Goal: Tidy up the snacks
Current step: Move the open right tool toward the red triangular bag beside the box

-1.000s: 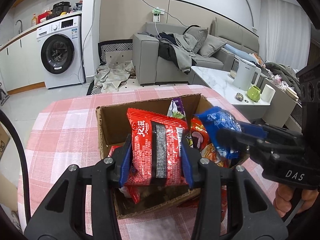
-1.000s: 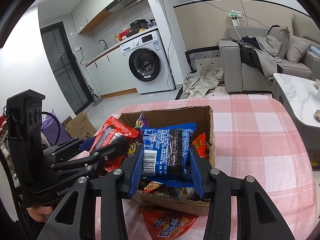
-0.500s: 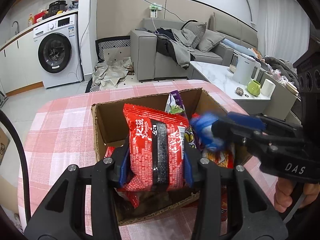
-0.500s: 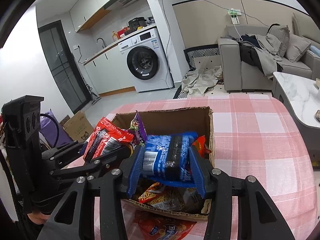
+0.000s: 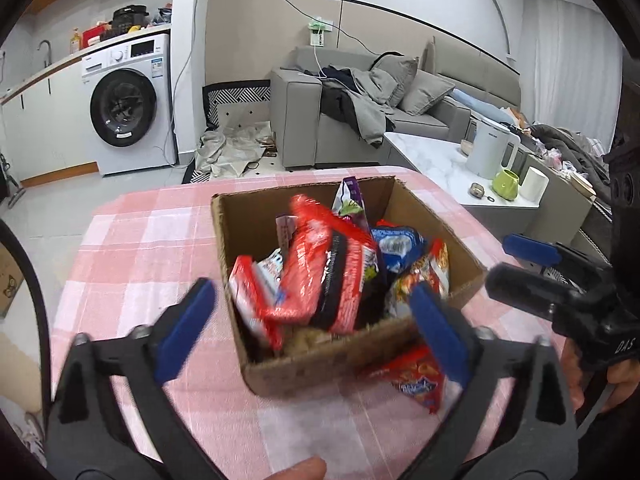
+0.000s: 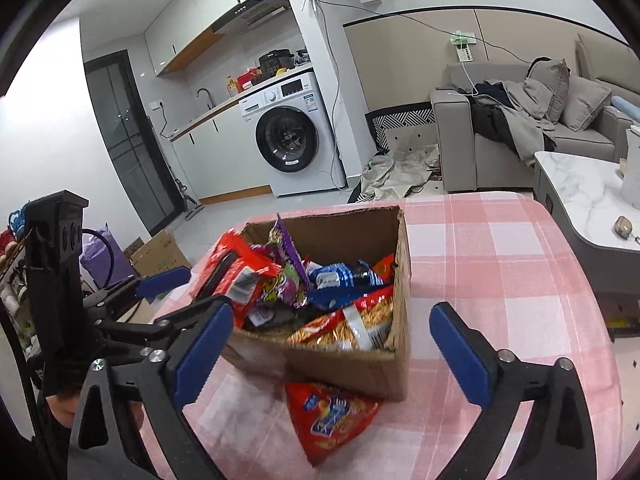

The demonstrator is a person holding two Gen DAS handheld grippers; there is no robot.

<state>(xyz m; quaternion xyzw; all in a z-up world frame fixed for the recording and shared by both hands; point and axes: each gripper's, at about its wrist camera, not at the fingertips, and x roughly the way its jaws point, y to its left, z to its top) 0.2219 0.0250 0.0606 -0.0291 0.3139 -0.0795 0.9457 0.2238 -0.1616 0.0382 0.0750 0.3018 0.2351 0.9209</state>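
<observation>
A cardboard box (image 5: pixel 340 364) (image 6: pixel 372 368) full of snack packets stands on the pink checked tablecloth. A red noodle packet (image 5: pixel 324 272) (image 6: pixel 232 276) leans in the box, and a blue packet (image 5: pixel 396 244) (image 6: pixel 344 276) lies beside it. My left gripper (image 5: pixel 312 332) is open and empty, just in front of the box. My right gripper (image 6: pixel 332 348) is open and empty, in front of the box's near wall. A red snack bag (image 5: pixel 416 380) (image 6: pixel 328 416) lies on the cloth against the box front.
The round table's cloth (image 6: pixel 500 280) stretches to the right of the box. A marble coffee table (image 5: pixel 440 160) with a white kettle and cups stands to the right. A sofa (image 5: pixel 380 112) and washing machine (image 5: pixel 124 108) are behind.
Both grippers opened and let go: the red noodle packet and the blue packet now rest in the box. Both grippers pulled back toward me.
</observation>
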